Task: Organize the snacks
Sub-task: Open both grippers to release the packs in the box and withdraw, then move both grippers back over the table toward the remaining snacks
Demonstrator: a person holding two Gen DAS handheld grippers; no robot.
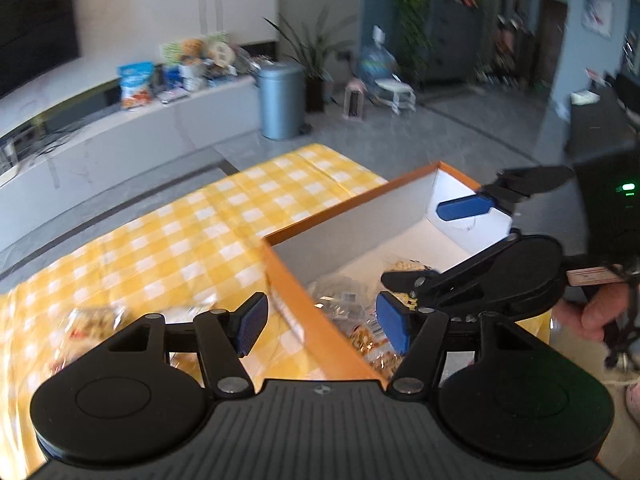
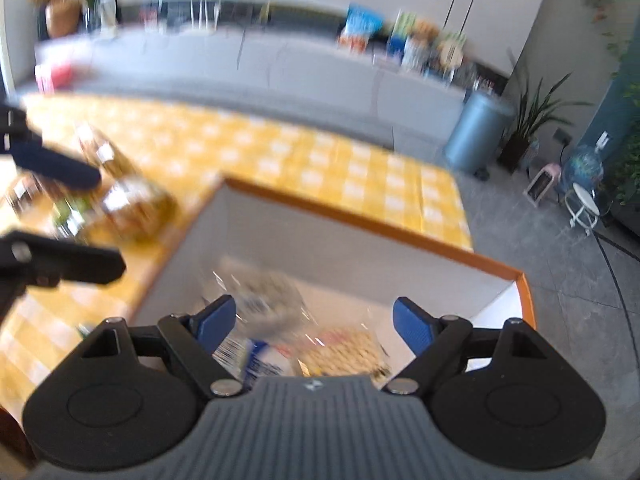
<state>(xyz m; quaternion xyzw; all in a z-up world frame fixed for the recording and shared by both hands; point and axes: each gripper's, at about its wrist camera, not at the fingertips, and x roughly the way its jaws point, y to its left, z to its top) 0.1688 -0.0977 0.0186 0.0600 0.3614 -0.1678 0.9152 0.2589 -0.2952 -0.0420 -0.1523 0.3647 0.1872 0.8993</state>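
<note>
The left tongs (image 1: pixel 320 326) stand wide apart with nothing between the blue pads; they hang above the near corner of the orange-rimmed box (image 1: pixel 352 200), one pad over the yellow checked counter (image 1: pixel 192 220), the other over the box's inside. The right tongs (image 2: pixel 314 326) are wide too and grip nothing, poised over the box (image 2: pixel 360 224) and tilted down into it.

Below and just ahead of the right tongs, on the white floor of the box, lie several snack packets (image 2: pixel 280 332): a clear crinkly one nearer the left pad and a flatter pale-yellow one (image 2: pixel 344 354) toward the right pad, its long side running roughly across the view. Motion blur hides how the clear one points. The left wrist view shows the same packets (image 1: pixel 360 320) heaped in the box's near corner, under its right pad.

The box's long axis runs away from the left tongs toward the far right, where the right tongs (image 1: pixel 432 260) reach in over it, held by a hand (image 1: pixel 592 312).

Out on the counter, left of the right tongs and beside the box's left wall, more snack bags (image 2: pixel 128 204) lie, the left tongs (image 2: pixel 76 220) above them. They look to slant up to the left, though blurred
</note>
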